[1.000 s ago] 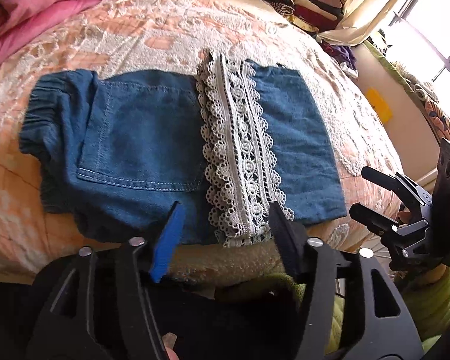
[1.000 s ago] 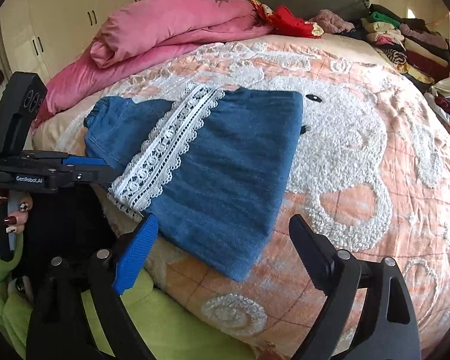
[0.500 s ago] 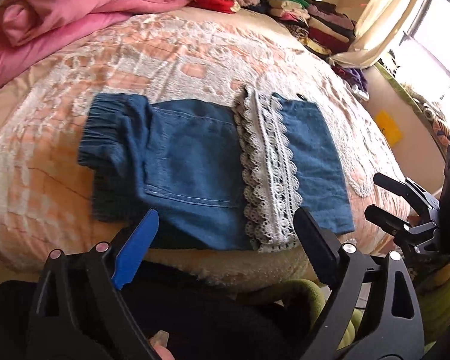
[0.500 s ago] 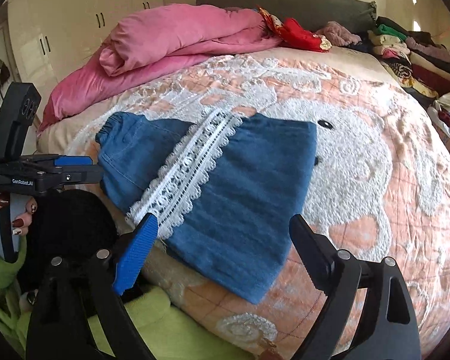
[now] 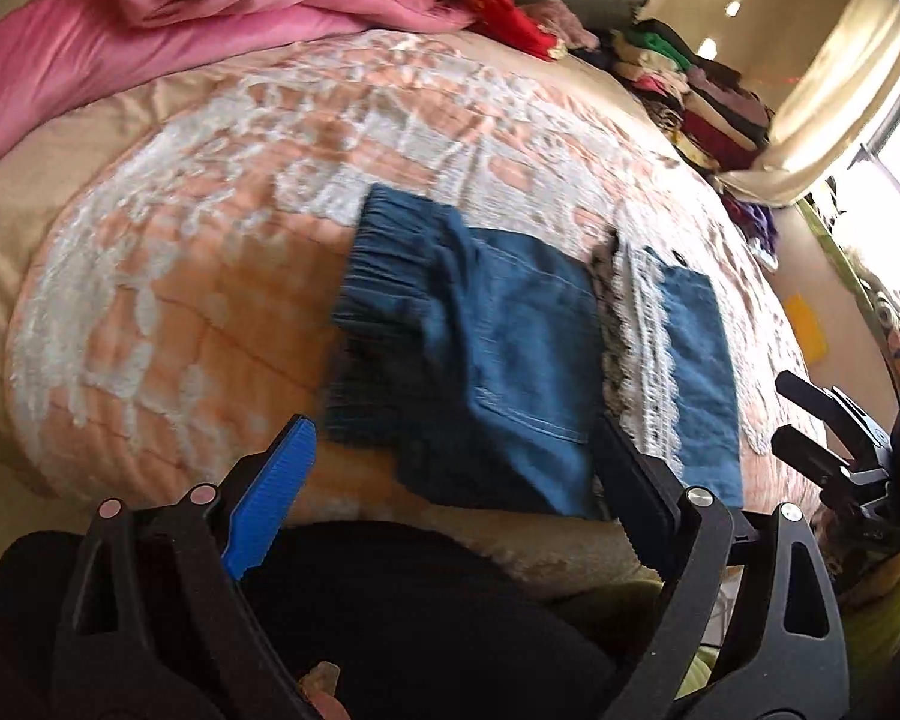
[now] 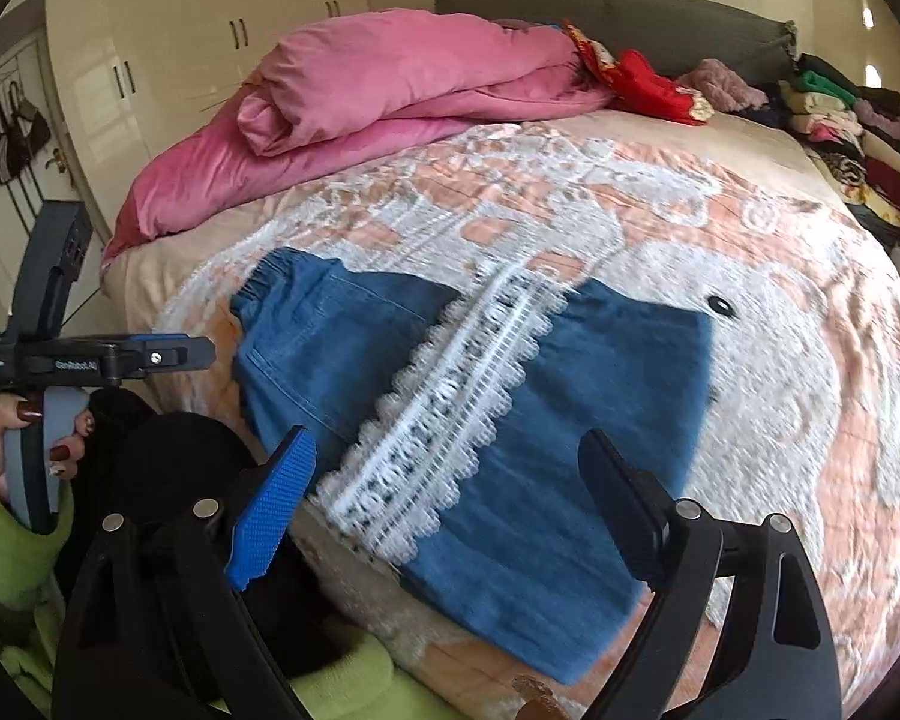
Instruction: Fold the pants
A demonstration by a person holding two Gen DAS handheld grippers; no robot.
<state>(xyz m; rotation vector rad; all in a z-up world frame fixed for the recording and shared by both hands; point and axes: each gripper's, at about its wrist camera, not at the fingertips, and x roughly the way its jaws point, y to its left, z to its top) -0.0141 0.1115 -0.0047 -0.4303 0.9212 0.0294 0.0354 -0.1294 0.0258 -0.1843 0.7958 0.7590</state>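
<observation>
Folded blue denim pants [image 5: 510, 354] [image 6: 600, 408] lie flat near the bed's front edge, with a white lace band [image 5: 642, 360] [image 6: 444, 420] running across the fold and an elastic waistband [image 5: 384, 276] at the left end. My left gripper [image 5: 450, 474] hovers open just in front of the pants, nothing between its fingers. My right gripper [image 6: 444, 486] is also open and empty, held above the near edge of the pants. The left gripper's body [image 6: 90, 354] shows at the left of the right wrist view, and the right gripper's fingers [image 5: 822, 420] at the right of the left wrist view.
The bed carries a peach and white patterned blanket [image 6: 750, 276]. A pink duvet [image 6: 390, 84] is bundled at the head end beside a red garment [image 6: 648, 84]. Stacks of folded clothes [image 6: 858, 132] line the bed's right side. A hand in a green sleeve [image 6: 6, 480] grips the left tool.
Both grippers have drawn back from the pants and a little up. The left gripper's jaws have widened and its view has swung left, so the pants now sit further right.
</observation>
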